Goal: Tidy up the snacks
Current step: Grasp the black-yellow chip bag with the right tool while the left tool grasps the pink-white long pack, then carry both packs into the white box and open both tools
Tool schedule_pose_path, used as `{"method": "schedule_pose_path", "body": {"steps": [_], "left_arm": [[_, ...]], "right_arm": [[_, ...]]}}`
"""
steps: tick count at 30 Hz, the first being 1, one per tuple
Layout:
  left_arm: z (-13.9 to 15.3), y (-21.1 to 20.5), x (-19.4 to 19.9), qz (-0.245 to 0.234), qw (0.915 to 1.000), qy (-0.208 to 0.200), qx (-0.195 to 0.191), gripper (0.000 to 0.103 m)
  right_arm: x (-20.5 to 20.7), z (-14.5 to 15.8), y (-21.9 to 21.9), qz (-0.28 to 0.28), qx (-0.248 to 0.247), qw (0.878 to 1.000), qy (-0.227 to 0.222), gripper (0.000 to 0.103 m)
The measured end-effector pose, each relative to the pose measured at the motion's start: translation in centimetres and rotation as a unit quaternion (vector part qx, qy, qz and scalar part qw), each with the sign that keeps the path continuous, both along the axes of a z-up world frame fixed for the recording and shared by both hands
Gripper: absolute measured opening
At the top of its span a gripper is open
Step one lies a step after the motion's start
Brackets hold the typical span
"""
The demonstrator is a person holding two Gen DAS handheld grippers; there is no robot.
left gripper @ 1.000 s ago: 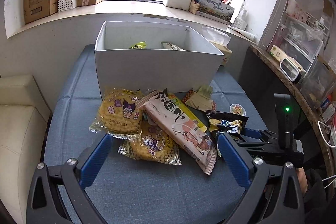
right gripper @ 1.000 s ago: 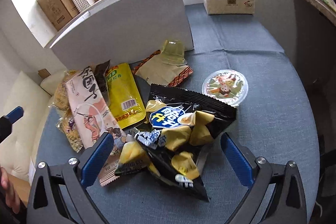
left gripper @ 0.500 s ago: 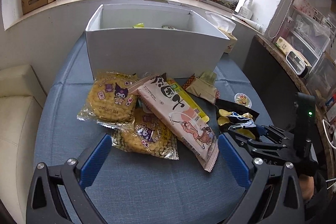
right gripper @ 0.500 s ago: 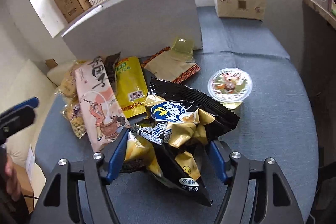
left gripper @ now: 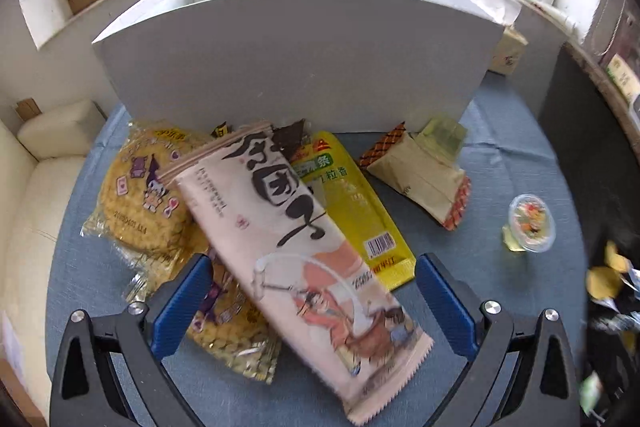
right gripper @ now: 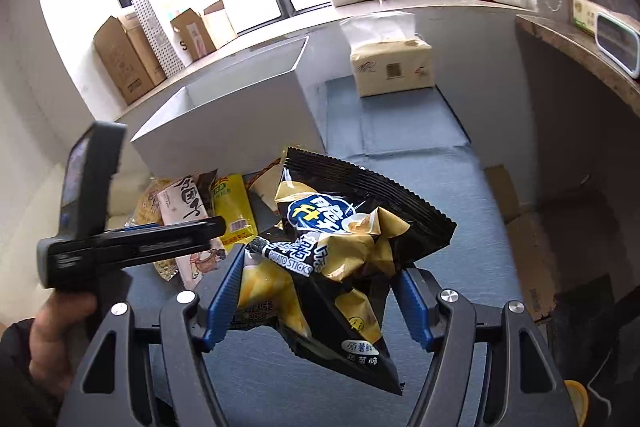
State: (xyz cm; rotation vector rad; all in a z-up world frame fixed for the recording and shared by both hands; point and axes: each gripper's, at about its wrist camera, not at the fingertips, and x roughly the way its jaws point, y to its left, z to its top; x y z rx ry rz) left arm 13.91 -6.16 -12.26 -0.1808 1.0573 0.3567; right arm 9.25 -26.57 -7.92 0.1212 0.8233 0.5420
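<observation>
My right gripper (right gripper: 320, 295) is shut on a black potato-sticks bag (right gripper: 348, 227), which hangs crumpled above the blue table. My left gripper (left gripper: 312, 291) is open and points down at the snack pile. A long pink snack pack (left gripper: 280, 227) lies between its blue fingers, and the pads stand clear of it. Under that pack lie two yellow round-cracker packs (left gripper: 140, 195) and a yellow pouch (left gripper: 352, 203). The white box (left gripper: 296, 59) stands just behind the pile, its inside hidden. In the right wrist view the left gripper (right gripper: 160, 239) hovers over the pile.
A beige packet with orange edges (left gripper: 420, 183), a small green cup (left gripper: 444, 139) and a jelly cup (left gripper: 530, 223) lie right of the pile. A tissue pack (right gripper: 390, 67) stands beside the box. Cardboard boxes (right gripper: 124, 63) line the windowsill. A cream sofa (left gripper: 32, 207) lies left.
My right gripper closed on the black bag and lifted it off the table. My left gripper moved forward and down until the pink pack lay between its fingers.
</observation>
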Motion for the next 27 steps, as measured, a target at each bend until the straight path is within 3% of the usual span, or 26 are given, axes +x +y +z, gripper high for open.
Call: {"method": "schedule_pose_path", "body": {"steps": [1, 2, 3, 5, 11, 16, 22, 27], "left_arm": [[-0.5, -0.2, 0.4, 0.006, 0.9998, 0.011, 0.013, 0.1], [-0.9, -0.5, 0.5, 0.006, 0.9997, 0.014, 0.017, 0.084], [-1.1, -0.8, 0.5, 0.008, 0.9992, 0.019, 0.034, 0.08], [-1.1, -1.4, 0.3, -0.002, 0.9986, 0.013, 0.051, 0.077], [0.1, -0.8, -1.3, -0.03, 0.9991, 0.0, 0.029, 0.063], [2.2, 0.0, -4.2, -0.067, 0.9972, -0.035, -0.003, 0.062], [5.5, 3.1, -7.4, -0.1, 0.9866, -0.083, -0.098, 0.062], [9.3, 5.4, -8.7, -0.112, 0.9811, -0.119, -0.103, 0.062]], "right_arm": [[-0.1, 0.1, -0.5, -0.003, 0.002, 1.0, 0.001, 0.074], [-0.1, 0.1, -0.8, -0.008, 0.004, 1.0, 0.003, 0.074], [0.0, 0.0, -1.0, -0.009, 0.007, 1.0, 0.004, 0.074], [0.2, -0.2, -1.3, -0.009, 0.01, 1.0, 0.006, 0.074], [-0.1, -0.5, -1.3, -0.004, 0.016, 1.0, 0.009, 0.074], [-0.2, -0.2, -0.4, 0.007, 0.013, 1.0, 0.004, 0.074], [-0.4, 0.3, 1.5, 0.031, 0.009, 0.999, -0.001, 0.074], [0.4, 1.7, 3.6, 0.059, 0.024, 0.998, -0.011, 0.074]]}}
